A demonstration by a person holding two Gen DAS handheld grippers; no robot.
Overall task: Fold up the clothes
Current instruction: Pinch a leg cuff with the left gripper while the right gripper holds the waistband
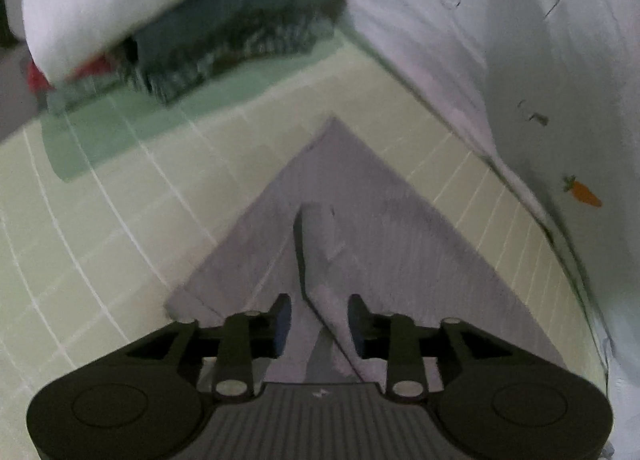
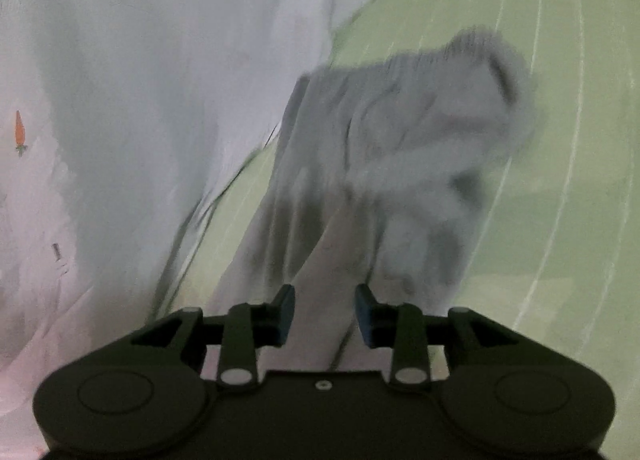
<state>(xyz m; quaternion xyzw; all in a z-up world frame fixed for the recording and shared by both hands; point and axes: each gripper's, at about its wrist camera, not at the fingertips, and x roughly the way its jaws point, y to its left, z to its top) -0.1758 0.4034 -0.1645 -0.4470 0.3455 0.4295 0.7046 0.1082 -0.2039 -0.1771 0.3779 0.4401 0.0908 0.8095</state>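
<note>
Both tools, left (image 1: 319, 320) & right (image 2: 325, 310), released over grey garment (image 1: 352, 227); fold laid, next re-grip edge.

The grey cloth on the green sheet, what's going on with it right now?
A person is folding clothes with two handheld grippers. The grey cloth lies on the green checked sheet. The left gripper and right gripper both stand open, with a fold of the cloth between the jaws but not pinched. White carrot-print fabric lies alongside.
</note>
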